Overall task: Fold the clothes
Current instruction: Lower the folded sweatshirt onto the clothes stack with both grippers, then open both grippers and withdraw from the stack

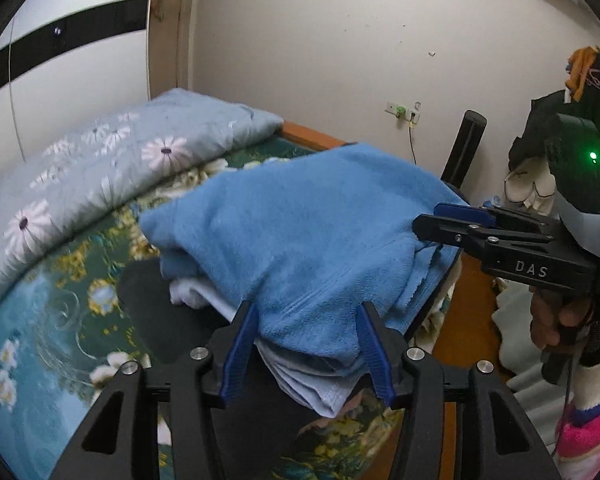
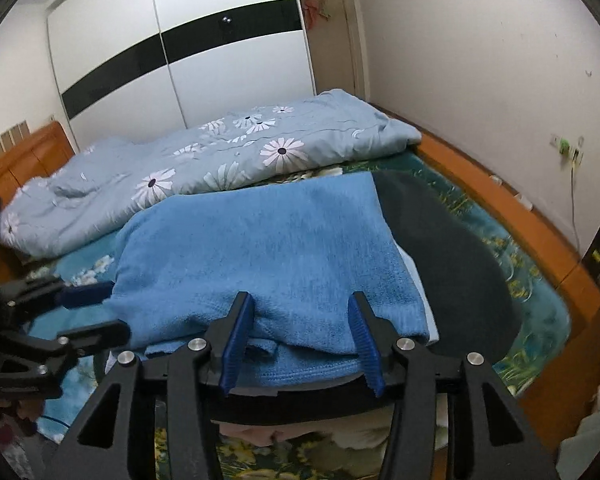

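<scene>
1. Where the left gripper [image 1: 308, 344] sits, its two blue pads stand apart on either side of the near edge of the blue towel [image 1: 300, 224]; the cloth lies between them but neither pad looks pressed in. Jaws read as open, nothing gripped.
2. Right gripper [image 2: 300, 338] shows the same: pads spread, the towel's folded near hem between them and the pads clear of it. Open, holding nothing.
3. Towel lies folded on a dark pad [image 2: 452, 256] on the bed [image 2: 540, 292], directly ahead of both sets of fingers and running away from them.
4. Judgement: long axis runs from one gripper to the other, and each is at its own end, equally near. Next fold likely needs both corners pinched together.
5. Beyond: floral quilt [image 2: 220, 148], then wardrobe [image 2: 180, 40].
</scene>
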`<state>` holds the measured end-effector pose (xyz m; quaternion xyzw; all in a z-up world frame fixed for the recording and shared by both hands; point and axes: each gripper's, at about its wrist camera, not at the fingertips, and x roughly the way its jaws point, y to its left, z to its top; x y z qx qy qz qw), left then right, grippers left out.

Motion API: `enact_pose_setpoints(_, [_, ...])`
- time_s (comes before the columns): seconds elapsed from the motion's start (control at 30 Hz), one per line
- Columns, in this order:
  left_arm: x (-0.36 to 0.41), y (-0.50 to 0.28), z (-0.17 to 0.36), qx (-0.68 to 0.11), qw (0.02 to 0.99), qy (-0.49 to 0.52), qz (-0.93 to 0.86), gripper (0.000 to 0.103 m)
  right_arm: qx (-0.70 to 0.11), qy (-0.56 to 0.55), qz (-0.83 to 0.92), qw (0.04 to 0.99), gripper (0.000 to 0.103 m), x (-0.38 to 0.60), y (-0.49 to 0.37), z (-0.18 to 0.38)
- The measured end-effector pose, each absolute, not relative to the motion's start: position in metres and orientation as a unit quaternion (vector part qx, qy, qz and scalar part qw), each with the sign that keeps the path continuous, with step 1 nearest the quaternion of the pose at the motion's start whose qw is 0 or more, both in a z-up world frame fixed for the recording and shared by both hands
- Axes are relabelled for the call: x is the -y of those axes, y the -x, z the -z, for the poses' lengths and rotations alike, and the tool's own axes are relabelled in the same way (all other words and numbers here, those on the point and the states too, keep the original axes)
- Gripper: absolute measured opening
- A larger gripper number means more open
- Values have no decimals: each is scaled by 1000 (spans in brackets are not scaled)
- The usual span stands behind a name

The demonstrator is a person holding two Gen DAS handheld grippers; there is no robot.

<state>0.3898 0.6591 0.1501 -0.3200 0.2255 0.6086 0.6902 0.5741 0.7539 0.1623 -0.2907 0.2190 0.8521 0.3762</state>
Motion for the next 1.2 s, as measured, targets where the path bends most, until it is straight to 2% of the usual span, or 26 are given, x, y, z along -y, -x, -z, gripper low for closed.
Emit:
enact_pose_setpoints(0.2, [-638, -381, -168, -182, 708, 317, -605, 57, -201, 265, -854, 400, 51, -731, -578, -176])
enact_pose_setpoints(0.3, [-627, -379, -173, -170, 713, 312, -604, 62, -193, 253, -850, 420, 52, -713, -579, -179])
enact_pose_setpoints(0.43, [-612, -379, -169, -172, 708, 304, -613, 75, -202, 250, -837, 442, 68, -692, -579, -173])
enact_pose_setpoints(0.5, [-604, -380, -165, -170, 710, 303, -613, 82, -209, 253, -838, 436, 70, -686, -578, -169])
enact_pose_setpoints(0.57, [-597, -381, -161, -167, 711, 302, -613, 88, -212, 256, -838, 433, 85, -679, -576, -166])
enact_pose_setpoints(0.7, [-583, -384, -159, -164, 712, 295, -616, 102, -193, 258, -840, 438, 93, -659, -570, -166])
enact_pose_setpoints(0.87, [-566, -384, -159, -156, 712, 289, -621, 103, -188, 253, -843, 435, 103, -642, -566, -166])
enact_pose_setpoints(1.2, [-535, -370, -156, -133, 695, 291, -645, 103, -201, 227, -836, 458, 103, -622, -564, -161])
